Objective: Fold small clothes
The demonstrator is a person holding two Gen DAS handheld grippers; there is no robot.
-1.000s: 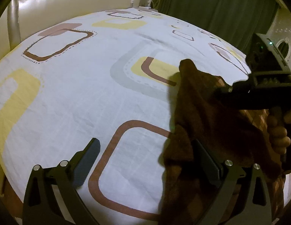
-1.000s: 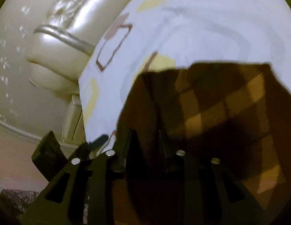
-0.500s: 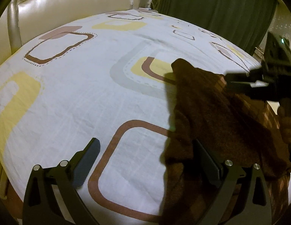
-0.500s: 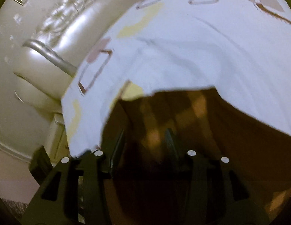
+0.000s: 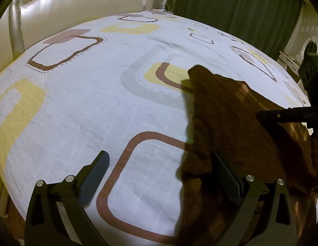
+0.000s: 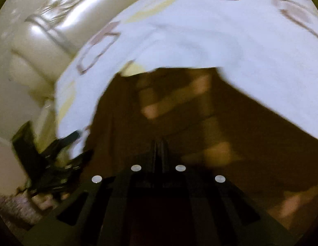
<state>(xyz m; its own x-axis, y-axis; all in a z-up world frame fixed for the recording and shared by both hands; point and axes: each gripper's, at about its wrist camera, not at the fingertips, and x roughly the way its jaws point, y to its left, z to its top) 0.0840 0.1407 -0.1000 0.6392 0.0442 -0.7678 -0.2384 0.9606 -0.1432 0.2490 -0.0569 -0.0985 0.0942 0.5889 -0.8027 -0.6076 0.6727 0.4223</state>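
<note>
A brown checked garment [image 5: 226, 110] lies spread on the right part of the bed sheet [image 5: 87, 102]; its near left edge is bunched. My left gripper [image 5: 159, 155] is open low over the sheet, and its right finger [image 5: 226, 176] touches that bunched edge. From the right, my right gripper [image 5: 261, 115] reaches in over the garment. In the blurred right wrist view the right gripper [image 6: 159, 143] hangs over the garment [image 6: 179, 106]. Its jaws are closing and stand pressed together, with no cloth seen between them. The left gripper [image 6: 62, 149] shows at the lower left.
The white sheet [image 6: 220, 30] bears brown, yellow and grey squares. A cream padded headboard [image 5: 77, 2] runs along the far left, and a dark green curtain [image 5: 230, 6] hangs behind the bed. The bed's edge lies just under the left gripper.
The right gripper let go of the garment, drew back to the right and closed its jaws. The garment settled flatter on the sheet. The left gripper kept still.
</note>
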